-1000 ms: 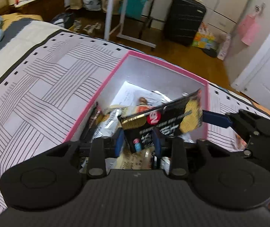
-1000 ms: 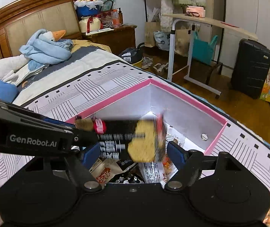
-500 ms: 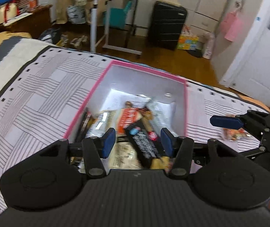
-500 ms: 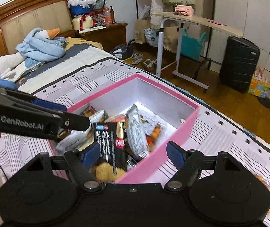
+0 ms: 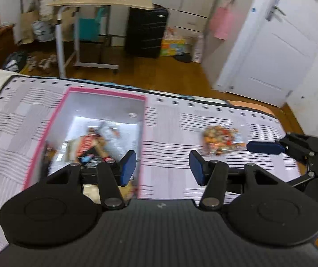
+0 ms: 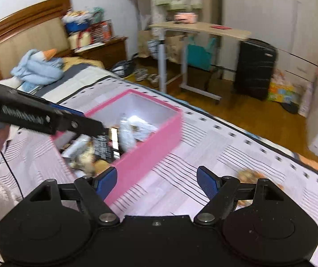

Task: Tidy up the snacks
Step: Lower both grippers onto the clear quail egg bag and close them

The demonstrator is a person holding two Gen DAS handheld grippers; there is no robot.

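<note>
Our right gripper (image 6: 156, 179), fingers wide and empty, is nearer the mixed-snack bag (image 5: 221, 141), lying crosswise just right of its fingertips.

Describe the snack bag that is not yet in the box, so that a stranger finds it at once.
On the striped bedspread sits a pink box full of snack packets. Right of the box, lying alone on the cover, is a clear bag of orange and red snacks. It is the only packet outside the box.
</note>
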